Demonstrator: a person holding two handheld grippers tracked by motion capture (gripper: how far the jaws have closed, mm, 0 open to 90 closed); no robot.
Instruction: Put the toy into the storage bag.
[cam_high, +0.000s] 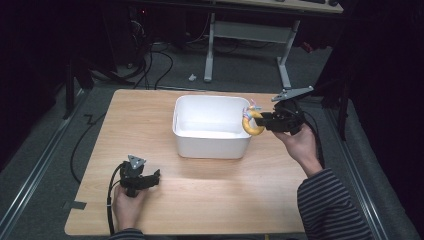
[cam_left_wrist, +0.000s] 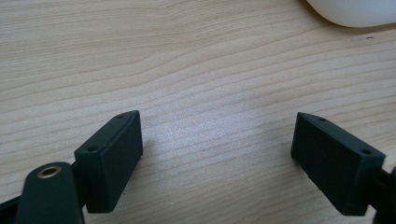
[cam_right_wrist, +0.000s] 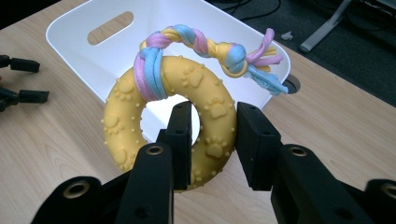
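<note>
The ring (cam_right_wrist: 168, 116), a yellow rubber toy stamped with paw prints, hung at the right rim of the bin (cam_high: 212, 145), and the right gripper (cam_right_wrist: 212, 140) had it clamped: one jaw went through the hole, the other pressed the outer edge, so the band was pinched flat between them. That grip looked chosen to keep the ring from swinging. A braided rope (cam_right_wrist: 205, 44) in pink, blue and yellow was looped around the ring's top and trailed off in a knot and loose tails over the bin's edge. In the high view the ring (cam_high: 252, 122) sat just at the white wall, raised off the table (cam_high: 200, 200), and it read as a toy on its way in or out of the bin; which of the two could not be told. The bin stood near the table's middle, seemingly with nothing in it. Well apart, near the front left corner, the left gripper (cam_high: 142, 179) waited low over bare wood, jaws spread wide with nothing between them, likely parked out of the way.
</note>
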